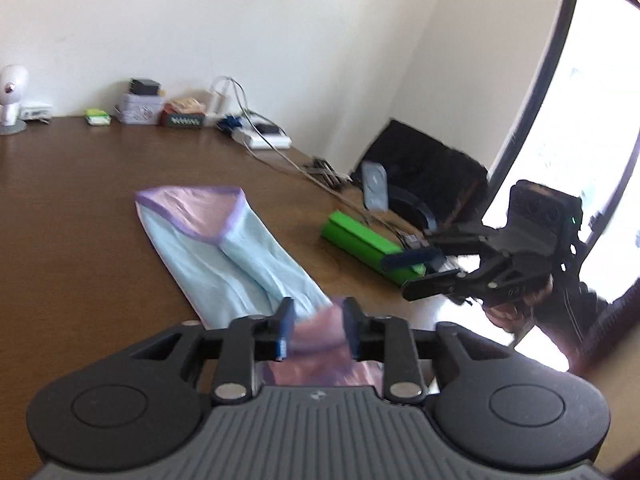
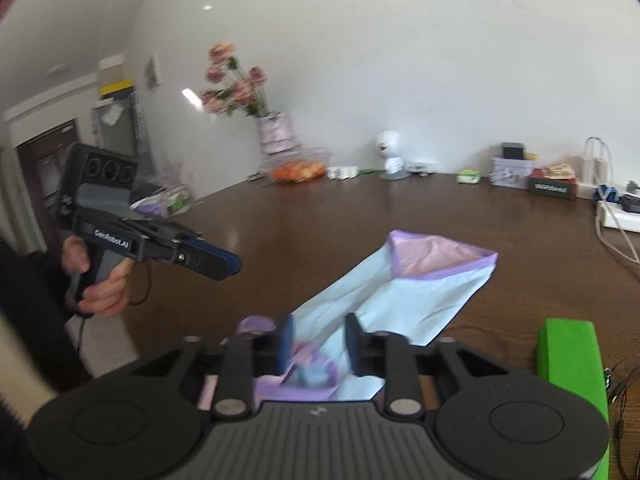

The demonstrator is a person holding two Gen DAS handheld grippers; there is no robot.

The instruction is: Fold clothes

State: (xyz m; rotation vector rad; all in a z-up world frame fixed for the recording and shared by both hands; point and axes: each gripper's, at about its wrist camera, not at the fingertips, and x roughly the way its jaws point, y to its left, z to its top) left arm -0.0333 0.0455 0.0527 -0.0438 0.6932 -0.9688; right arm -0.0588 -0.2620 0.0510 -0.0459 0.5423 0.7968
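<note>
A light blue garment (image 1: pixel 224 256) with pink lining and purple trim lies lengthwise on the brown table (image 1: pixel 72 216); it also shows in the right wrist view (image 2: pixel 400 292). Its near end hangs toward the table's front edge. My left gripper (image 1: pixel 316 328) is open above that pink and purple near end, not touching it clearly. My right gripper (image 2: pixel 318 344) is open over the same end, cloth visible below between the jaws. The right gripper appears in the left wrist view (image 1: pixel 416 276), held in the air at the right. The left gripper appears in the right wrist view (image 2: pixel 224 266), raised at the left.
A green box (image 1: pixel 360 236) lies right of the garment, with cables and a black bag (image 1: pixel 424 176) behind it. Boxes, a power strip (image 1: pixel 264 136) and a small white camera (image 1: pixel 12 96) line the back wall. A flower vase (image 2: pixel 276 132) stands far left.
</note>
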